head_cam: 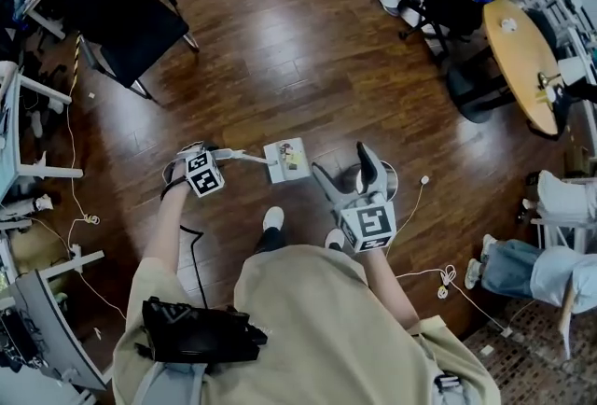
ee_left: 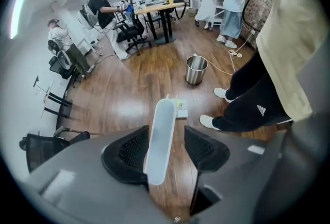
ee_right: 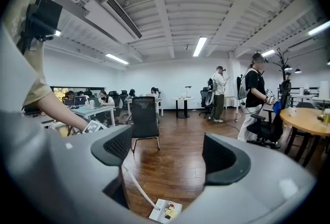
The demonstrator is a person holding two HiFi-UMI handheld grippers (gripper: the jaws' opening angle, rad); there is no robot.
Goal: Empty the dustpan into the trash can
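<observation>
The left gripper (ee_left: 166,134) points steeply down at the wooden floor (head_cam: 280,48). Its jaws stand partly apart with the pale handle (ee_left: 160,140) of the dustpan (head_cam: 287,160) between them: the handle leans on one pad, while a clear gap remains to the other pad, so it is not pinched. The right gripper (ee_right: 166,143) is held almost level, its jaws are spread and nothing is between them; only the floor and far office chairs (ee_right: 144,120) are seen through the gap. The trash can (ee_left: 196,69), round and of shiny metal, stands upright on the floor, well beyond the dustpan in the left gripper view. In the head view the right gripper covers most of it and only a part of its rim shows. The dustpan lies on the floor in front of the person's white shoe (head_cam: 272,218), between the two grippers and apart from the can; the right gripper view cuts off its lower edge. In the pan lie small coloured scraps (head_cam: 291,154), too small to say what they are.
</observation>
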